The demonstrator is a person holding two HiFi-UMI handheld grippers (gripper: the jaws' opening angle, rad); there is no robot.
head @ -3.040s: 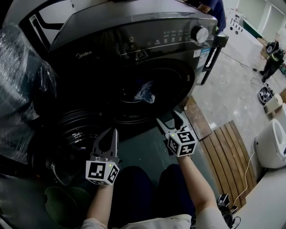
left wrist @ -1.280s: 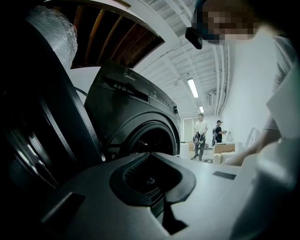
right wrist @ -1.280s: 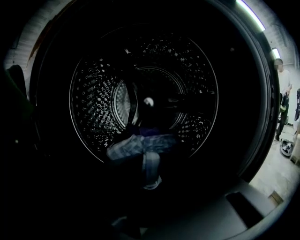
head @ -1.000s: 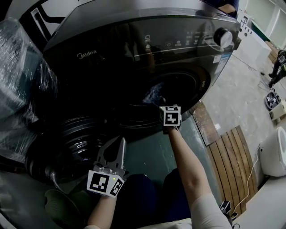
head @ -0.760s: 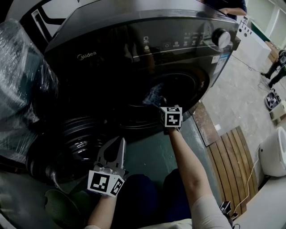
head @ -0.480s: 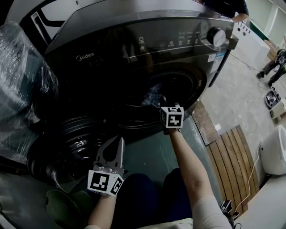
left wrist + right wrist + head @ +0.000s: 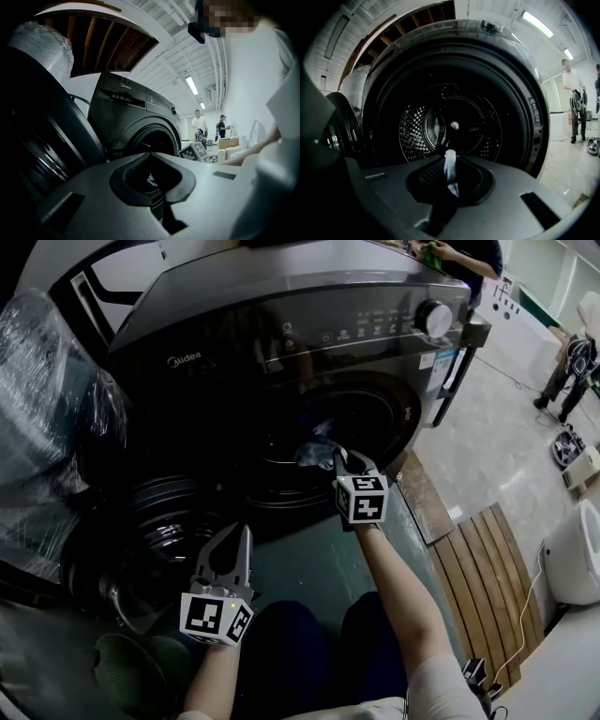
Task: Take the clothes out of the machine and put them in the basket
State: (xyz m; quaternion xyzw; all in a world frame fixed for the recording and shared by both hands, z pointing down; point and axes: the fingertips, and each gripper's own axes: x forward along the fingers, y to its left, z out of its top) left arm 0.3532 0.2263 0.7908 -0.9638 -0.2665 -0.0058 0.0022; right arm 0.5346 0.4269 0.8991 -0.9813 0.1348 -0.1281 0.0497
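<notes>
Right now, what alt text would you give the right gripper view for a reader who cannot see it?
The right gripper, jaws shut, pinches a pale cloth in front of the open washing machine, looking straight into its dark perforated drum. A person stands in the bright room at far right.

Pale cloth strip pinched in the closed hand-held gripper, perforated washer drum beyond.
</notes>
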